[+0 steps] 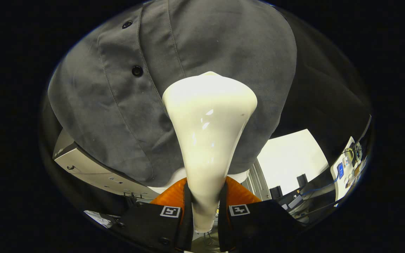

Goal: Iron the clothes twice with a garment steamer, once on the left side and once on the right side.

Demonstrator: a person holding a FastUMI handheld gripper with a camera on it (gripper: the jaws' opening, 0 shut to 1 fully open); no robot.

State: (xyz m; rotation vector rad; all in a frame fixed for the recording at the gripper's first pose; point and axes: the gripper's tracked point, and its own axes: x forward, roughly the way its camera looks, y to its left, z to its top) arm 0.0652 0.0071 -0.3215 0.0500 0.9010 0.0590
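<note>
A white garment steamer (207, 140) rises from between my fingers and widens to a broad head. My gripper (205, 207) is shut on the steamer's narrow handle, with both black and orange fingers (174, 200) pressing its sides. The steamer's head rests against a grey buttoned shirt (125, 105) that hangs just beyond it. The head sits to the right of the shirt's button placket (137, 71), over the shirt's lower part. The face of the head is hidden against the cloth.
A grey box-like cabinet (90, 168) stands below the shirt's hem to the left. To the right lie a white surface (288, 158), dark chairs and a cluttered desk (346, 168). Dark booth cloth (329, 91) hangs beside the shirt.
</note>
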